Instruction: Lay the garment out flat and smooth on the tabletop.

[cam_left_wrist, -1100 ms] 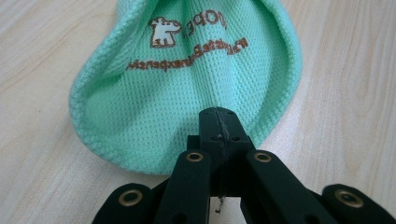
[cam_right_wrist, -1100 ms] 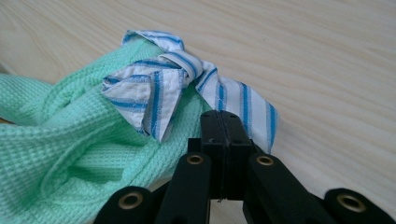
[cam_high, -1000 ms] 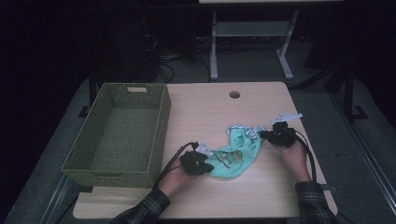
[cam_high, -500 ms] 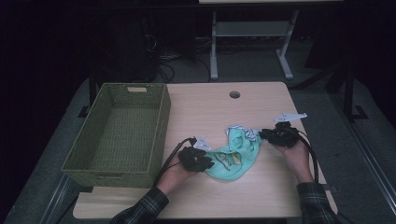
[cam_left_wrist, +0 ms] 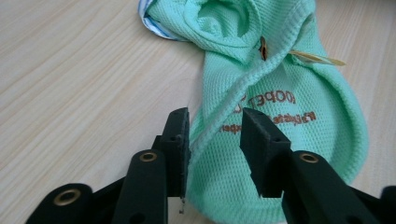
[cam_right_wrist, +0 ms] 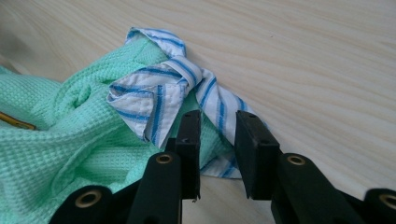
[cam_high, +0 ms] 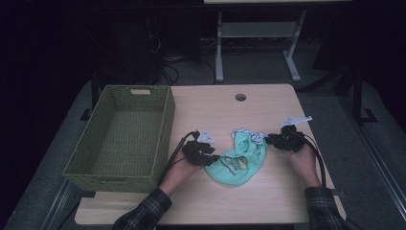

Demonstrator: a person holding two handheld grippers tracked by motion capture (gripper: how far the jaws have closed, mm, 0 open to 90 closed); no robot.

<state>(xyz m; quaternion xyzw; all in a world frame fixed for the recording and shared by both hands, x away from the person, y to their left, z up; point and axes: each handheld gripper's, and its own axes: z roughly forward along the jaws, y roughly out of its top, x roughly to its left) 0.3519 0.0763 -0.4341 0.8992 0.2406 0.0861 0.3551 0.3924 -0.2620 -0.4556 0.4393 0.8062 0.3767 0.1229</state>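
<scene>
Two open tools are being held at a green garment [cam_high: 238, 163]: left tool [cam_left_wrist: 215, 135] at its hem, right tool [cam_right_wrist: 218, 140] at its striped collar [cam_right_wrist: 163, 93].

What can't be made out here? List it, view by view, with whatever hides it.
- High view: the print on the green garment is too small to read.
- Left gripper view: the left gripper covers the garment's near part, and the lettering is only partly readable.
- Right gripper view: the right gripper hides the near end of the striped collar.
</scene>
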